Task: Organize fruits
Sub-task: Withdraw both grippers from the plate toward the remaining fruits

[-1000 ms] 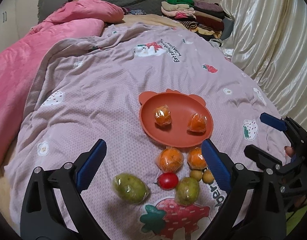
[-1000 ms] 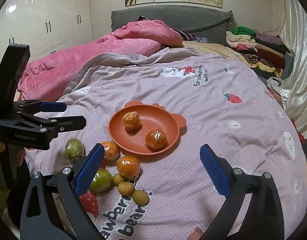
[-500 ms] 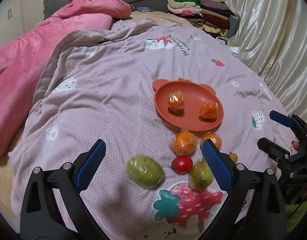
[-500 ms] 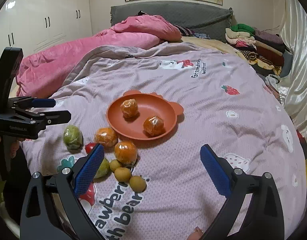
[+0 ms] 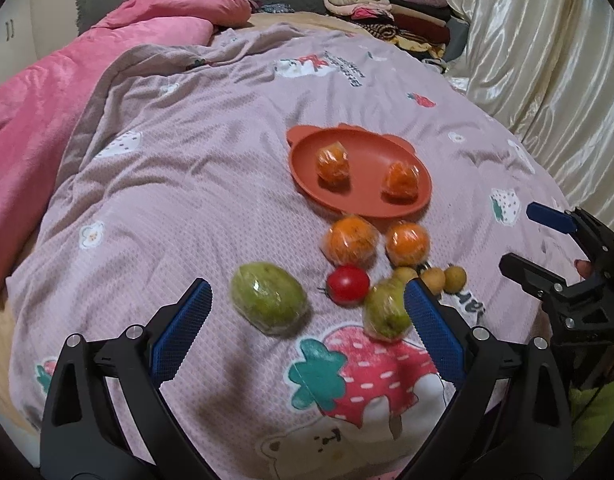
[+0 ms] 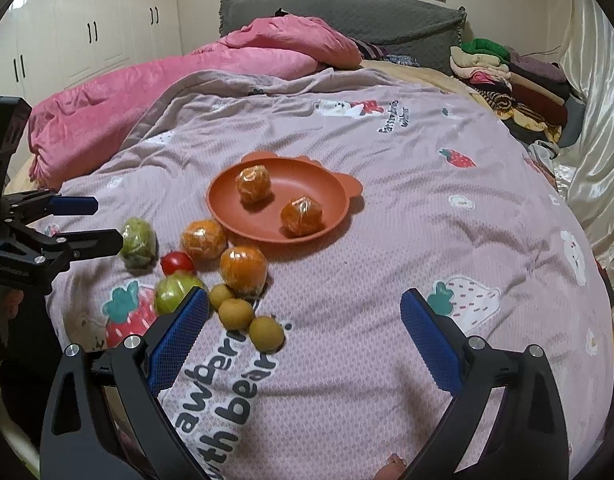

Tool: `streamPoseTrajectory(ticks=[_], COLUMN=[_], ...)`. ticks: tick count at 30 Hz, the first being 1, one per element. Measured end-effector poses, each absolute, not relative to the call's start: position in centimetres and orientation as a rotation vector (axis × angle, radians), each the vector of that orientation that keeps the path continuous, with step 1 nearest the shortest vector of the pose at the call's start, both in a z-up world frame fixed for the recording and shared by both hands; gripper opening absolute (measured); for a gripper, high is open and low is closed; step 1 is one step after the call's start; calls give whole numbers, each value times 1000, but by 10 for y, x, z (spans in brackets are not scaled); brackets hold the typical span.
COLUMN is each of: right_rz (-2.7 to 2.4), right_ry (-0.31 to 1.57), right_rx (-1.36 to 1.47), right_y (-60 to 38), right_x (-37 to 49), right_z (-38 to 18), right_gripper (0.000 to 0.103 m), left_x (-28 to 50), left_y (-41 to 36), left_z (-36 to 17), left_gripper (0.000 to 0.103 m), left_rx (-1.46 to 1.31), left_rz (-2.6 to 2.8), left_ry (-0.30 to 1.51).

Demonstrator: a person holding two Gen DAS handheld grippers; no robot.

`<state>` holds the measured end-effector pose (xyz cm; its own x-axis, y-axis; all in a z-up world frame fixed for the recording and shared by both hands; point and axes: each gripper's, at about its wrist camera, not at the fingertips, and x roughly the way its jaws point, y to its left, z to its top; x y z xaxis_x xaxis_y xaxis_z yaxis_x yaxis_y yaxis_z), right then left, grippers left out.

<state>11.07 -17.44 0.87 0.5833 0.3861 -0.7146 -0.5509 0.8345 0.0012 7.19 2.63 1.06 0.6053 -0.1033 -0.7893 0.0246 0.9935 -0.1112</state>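
Mauve blanket reads "bear"; left claw and right claw both gape, unladen

Mauve waffle-textured printed bedspread: large dark lettering at 6 o'clock in the right wrist view, partly hidden, legible as "awberr" over "th bear". Smaller lettering at 12 o'clock beside a bear print, illegible.

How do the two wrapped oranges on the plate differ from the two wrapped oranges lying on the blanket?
The plate oranges sit apart inside the orange plate; the blanket oranges lie close together just outside its rim. The blanket pair looks rounder and larger. All four are plastic-wrapped.
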Motion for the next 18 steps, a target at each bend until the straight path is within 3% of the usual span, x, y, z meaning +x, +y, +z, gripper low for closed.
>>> streamPoseTrajectory(ticks=[18], right_rz=[572], right_ry=[834], right_rx=[-277], right_y=[-173], right_x=[106], right_z=[-22], right_gripper=[96], left_x=[64], left_y=[0], left_z=[-12], left_gripper=[91], left_rx=[-72], left_rz=[-122], left_ry=[982])
